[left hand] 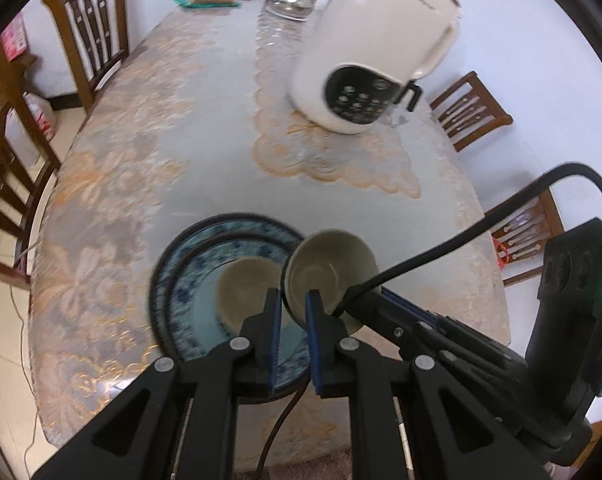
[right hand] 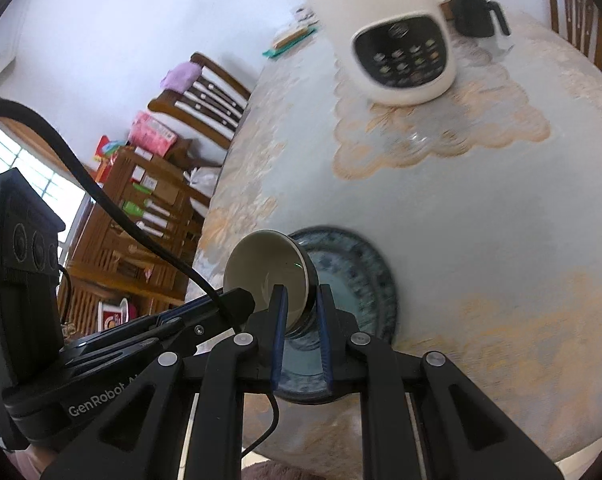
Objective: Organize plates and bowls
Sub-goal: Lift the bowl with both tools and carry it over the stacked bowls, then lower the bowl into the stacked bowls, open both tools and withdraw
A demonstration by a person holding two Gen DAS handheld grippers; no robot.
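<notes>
Two stacked blue-patterned plates lie near the table's front edge, with a cream bowl inside the top one. A second cream bowl with a dark outside is held tilted above the plates' right side. My left gripper is shut on that bowl's rim, one finger inside and one outside. My right gripper is also shut on the same bowl, gripping its wall over the plates. The right gripper's body shows in the left wrist view.
A large cream soy-milk maker with a black control panel stands on a lace mat mid-table. A steel kettle and a black jug stand farther back. Wooden chairs ring the table. A wooden cabinet stands at the left.
</notes>
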